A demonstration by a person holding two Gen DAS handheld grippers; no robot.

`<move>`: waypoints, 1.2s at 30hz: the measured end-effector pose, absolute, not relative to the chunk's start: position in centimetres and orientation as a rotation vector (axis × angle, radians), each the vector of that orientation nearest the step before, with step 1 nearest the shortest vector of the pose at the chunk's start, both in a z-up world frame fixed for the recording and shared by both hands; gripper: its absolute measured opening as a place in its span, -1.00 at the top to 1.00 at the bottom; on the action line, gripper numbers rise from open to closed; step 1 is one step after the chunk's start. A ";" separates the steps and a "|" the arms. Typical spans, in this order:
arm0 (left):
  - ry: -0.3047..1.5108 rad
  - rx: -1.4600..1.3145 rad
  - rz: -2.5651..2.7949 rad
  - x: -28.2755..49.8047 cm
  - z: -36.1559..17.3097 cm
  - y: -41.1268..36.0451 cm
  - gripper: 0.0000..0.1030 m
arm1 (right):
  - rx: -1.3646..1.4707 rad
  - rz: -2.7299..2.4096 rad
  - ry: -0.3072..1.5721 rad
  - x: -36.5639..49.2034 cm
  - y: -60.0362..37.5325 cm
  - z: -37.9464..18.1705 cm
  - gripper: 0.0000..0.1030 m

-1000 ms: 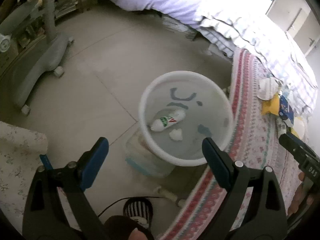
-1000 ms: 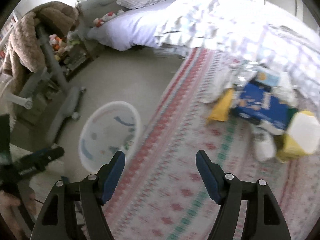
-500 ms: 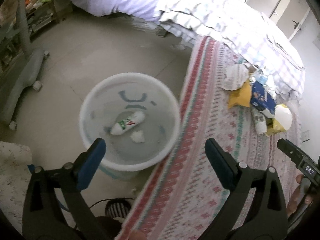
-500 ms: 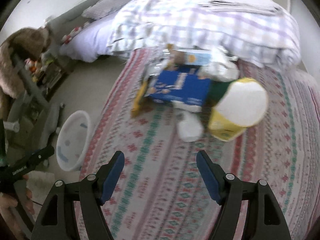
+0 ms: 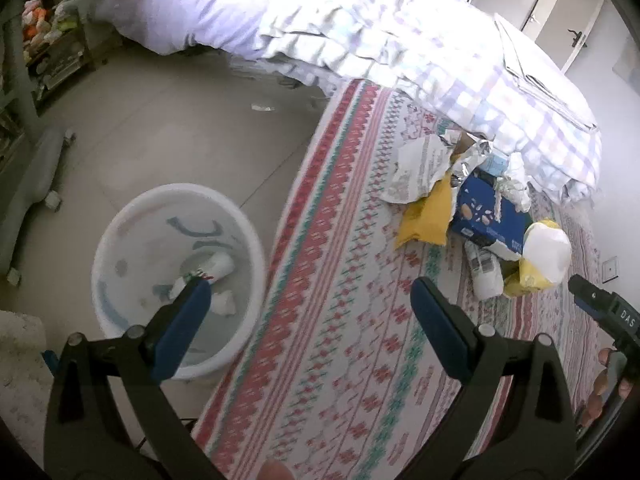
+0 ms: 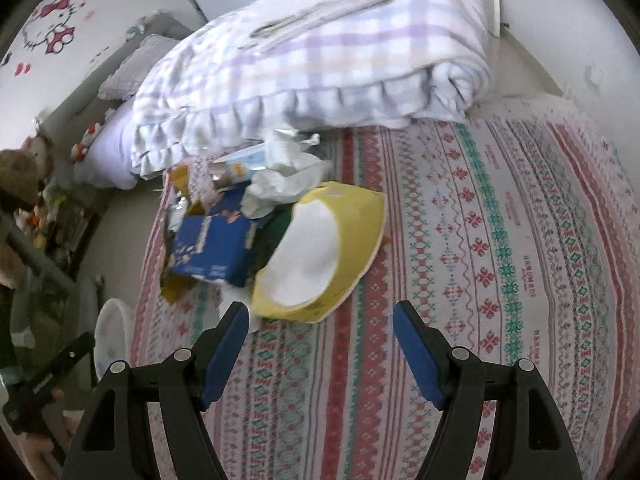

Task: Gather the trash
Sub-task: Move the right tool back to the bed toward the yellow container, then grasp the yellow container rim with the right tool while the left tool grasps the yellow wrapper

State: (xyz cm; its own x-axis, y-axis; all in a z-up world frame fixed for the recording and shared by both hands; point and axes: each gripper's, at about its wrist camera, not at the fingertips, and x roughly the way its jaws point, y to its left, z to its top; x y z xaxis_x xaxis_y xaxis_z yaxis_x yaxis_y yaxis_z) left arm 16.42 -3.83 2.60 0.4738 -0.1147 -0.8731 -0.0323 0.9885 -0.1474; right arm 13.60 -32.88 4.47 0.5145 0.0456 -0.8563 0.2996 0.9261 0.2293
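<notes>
Trash (image 5: pixel 476 208) lies in a heap on the patterned rug (image 5: pixel 340 280), close under the overhanging checked quilt (image 5: pixel 460 60). Taking the heap as the landmark and going left to right in the left wrist view: well to its left, off the rug on the tiled floor, stands the white bin (image 5: pixel 120 240), with a small plastic bottle (image 5: pixel 212 268) and a crumpled white scrap inside. Between bin and heap hangs the left gripper (image 5: pixel 310 304), jaws spread wide, holding nothing. The heap itself begins with torn printed paper (image 5: pixel 424 168), then a yellow packet (image 5: pixel 428 216), a blue carton (image 5: pixel 488 216) and a white bottle (image 5: pixel 486 272) lying at the carton's near edge, and ends with a yellow bowl (image 5: pixel 544 256) tipped on its side.

In the right wrist view, the right gripper (image 6: pixel 320 320) hovers just in front of that yellow bowl (image 6: pixel 320 252), jaws wide apart and empty. The blue carton (image 6: pixel 212 244) is touching the bowl's left side, with crumpled white paper (image 6: pixel 288 176) behind both.
</notes>
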 end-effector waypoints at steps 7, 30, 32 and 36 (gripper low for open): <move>1.066 -0.140 -0.069 18.3 1.4 -6.6 -0.93 | 0.498 -0.148 1.034 16.3 -34.2 2.7 -0.48; 1.015 -0.155 -0.252 21.6 -2.3 -11.7 0.35 | 0.496 -0.128 1.125 19.1 -32.8 -1.0 -0.09; 1.005 -0.157 -0.267 21.5 -2.0 -11.8 0.62 | 0.491 -0.129 1.123 18.6 -33.2 -0.7 -0.01; 1.008 -0.147 -0.270 21.0 -1.4 -11.7 0.86 | 0.484 -0.126 1.099 17.4 -34.0 0.5 0.09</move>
State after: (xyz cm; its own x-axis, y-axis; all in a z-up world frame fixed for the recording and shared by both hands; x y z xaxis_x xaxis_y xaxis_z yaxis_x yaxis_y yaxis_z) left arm 21.00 -11.68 -1.37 0.5039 -0.2901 -0.8136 0.1553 0.9570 -0.2451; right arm 17.38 -34.04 0.45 0.4592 0.1378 -0.8776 0.3325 0.8894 0.3136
